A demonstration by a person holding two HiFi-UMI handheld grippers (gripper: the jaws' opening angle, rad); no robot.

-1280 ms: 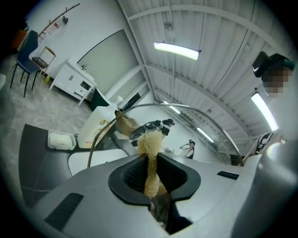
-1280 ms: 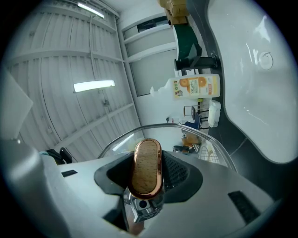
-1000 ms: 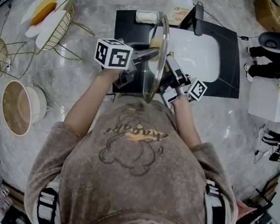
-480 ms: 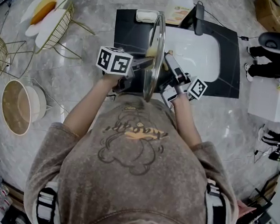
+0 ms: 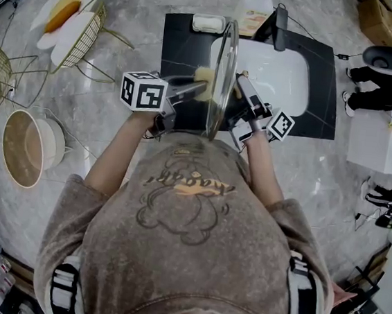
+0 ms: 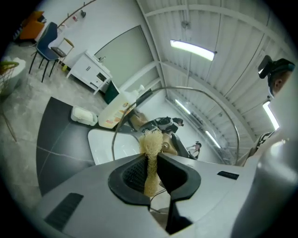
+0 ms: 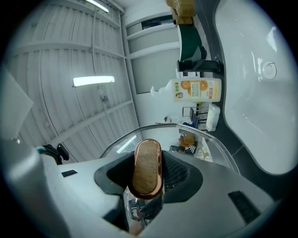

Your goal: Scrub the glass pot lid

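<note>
The glass pot lid stands on edge over the sink, seen edge-on in the head view. Its wood-topped, copper-rimmed handle sits between the jaws of my right gripper, which is shut on it; the lid's glass rim arcs behind. My left gripper is shut on a pale yellow scrubber, whose tuft rests against the lid's left face. In the left gripper view the lid's metal rim curves just beyond the scrubber.
A white sink basin is set in a black counter. A soap tray and an orange-labelled detergent bottle lie at the back by the black faucet. Wire baskets and a bowl sit at left.
My left gripper with the scrubber has slid left and down along the lid's face. The lid and right gripper have shifted slightly.
</note>
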